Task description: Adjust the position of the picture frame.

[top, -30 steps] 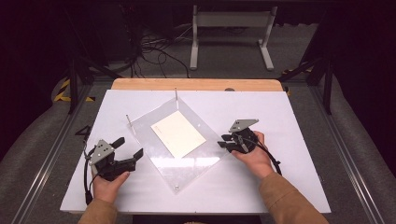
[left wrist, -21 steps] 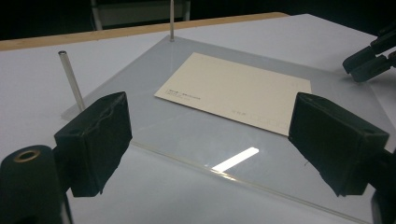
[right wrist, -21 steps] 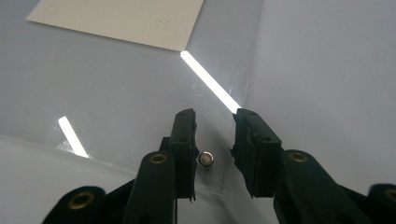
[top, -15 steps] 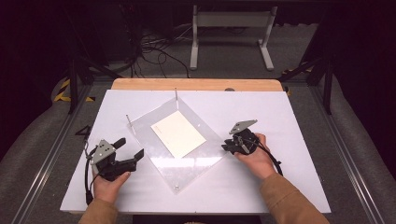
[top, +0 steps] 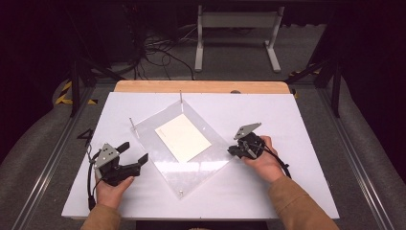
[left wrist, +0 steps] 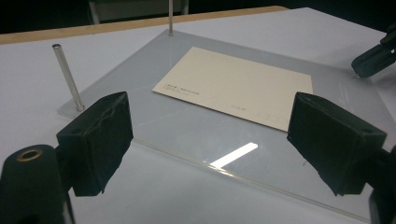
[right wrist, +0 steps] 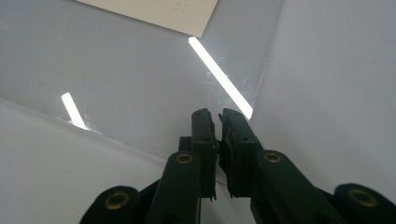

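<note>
From the high view, there's a clear acrylic plate point(top: 184, 165) lying flat on the white tabletop point(top: 297, 120), turned diamond-wise, with thin metal pins standing at its corners. A cream card point(top: 183, 137) sits flat on the middle of it. The left hand-held gripper point(top: 135, 155) is just off the plate's left edge with its jaws spread wide, nothing in them. The right hand-held gripper point(top: 233, 151) is at the plate's right corner, jaws pinched together as far as I can tell from up here.

Left gripper view: the two black pads point(left wrist: 95, 140) stand wide apart, looking across the plate point(left wrist: 187, 135) at the card point(left wrist: 236, 88). The card looks like thin, light stock, lying dead flat, so there's no raised edge to grab. One pin point(left wrist: 67, 77) stands close, another at the far corner. The other gripper's tip pokes in at the right edge.

Right gripper view: the right hand-held gripper point(right wrist: 218, 122) has its jaws nearly closed, just a sliver of gap, right over the plate's edge point(right wrist: 140, 84). Can't tell if it's actually nipping the edge or only hovering.

My take: the plate's stiff, glossy and probably slippery, so pinch it at an edge or corner. The card will bend and slide easily; I'd nudge it toward the plate's edge and take the overhang.
</note>
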`<state>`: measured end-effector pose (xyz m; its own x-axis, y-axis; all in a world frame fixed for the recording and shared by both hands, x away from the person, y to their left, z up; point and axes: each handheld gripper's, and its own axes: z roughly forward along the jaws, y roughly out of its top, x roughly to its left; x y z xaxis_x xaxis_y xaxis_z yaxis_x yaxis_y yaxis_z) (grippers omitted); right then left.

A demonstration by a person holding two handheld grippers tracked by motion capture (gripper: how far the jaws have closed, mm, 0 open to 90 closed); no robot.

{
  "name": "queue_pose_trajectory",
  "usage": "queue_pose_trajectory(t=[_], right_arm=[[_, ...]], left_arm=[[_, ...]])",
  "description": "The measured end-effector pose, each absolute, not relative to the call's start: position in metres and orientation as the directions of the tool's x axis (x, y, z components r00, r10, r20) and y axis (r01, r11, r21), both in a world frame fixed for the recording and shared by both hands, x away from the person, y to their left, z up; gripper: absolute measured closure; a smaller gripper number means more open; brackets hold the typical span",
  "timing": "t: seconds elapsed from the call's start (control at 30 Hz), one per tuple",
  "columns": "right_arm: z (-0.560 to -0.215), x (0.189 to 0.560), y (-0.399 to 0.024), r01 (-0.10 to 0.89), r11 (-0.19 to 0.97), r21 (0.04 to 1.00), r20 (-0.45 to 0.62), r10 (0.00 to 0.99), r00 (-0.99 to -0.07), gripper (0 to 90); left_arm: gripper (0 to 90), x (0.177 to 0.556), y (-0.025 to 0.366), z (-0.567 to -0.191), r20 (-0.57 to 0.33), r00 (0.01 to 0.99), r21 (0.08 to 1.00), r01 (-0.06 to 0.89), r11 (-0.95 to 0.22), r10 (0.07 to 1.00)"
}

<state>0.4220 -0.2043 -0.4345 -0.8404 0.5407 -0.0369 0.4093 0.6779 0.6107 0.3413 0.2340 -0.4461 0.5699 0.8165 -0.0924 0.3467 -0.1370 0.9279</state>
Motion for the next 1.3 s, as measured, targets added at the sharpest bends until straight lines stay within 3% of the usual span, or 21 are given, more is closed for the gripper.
queue_pose_trajectory(t=[0.77, 0.93, 1.1, 1.3], right_arm=[[-0.432, 0.346, -0.214, 0.336, 0.756, 0.562, -0.005, 0.409, -0.912, 83.1], [-0.432, 0.339, -0.214, 0.329, 0.757, 0.564, 0.0, 0.399, -0.917, 82.9], [-0.434, 0.338, -0.219, 0.33, 0.729, 0.6, 0.013, 0.403, -0.915, 82.0], [-0.424, 0.336, -0.225, 0.315, 0.67, 0.672, -0.012, 0.436, -0.9, 78.3]], left_arm=[[15.6, 0.344, 0.231, -0.45, -0.103, 0.557, 0.906, 0.394, -0.153, 0.824], [21.6, 0.352, 0.23, -0.453, -0.116, 0.527, 0.877, 0.453, -0.163, 0.842], [26.2, 0.373, 0.23, -0.449, -0.177, 0.471, 0.853, 0.511, -0.104, 0.864], [29.1, 0.4, 0.226, -0.446, -0.138, 0.453, 0.844, 0.519, -0.135, 0.881]])
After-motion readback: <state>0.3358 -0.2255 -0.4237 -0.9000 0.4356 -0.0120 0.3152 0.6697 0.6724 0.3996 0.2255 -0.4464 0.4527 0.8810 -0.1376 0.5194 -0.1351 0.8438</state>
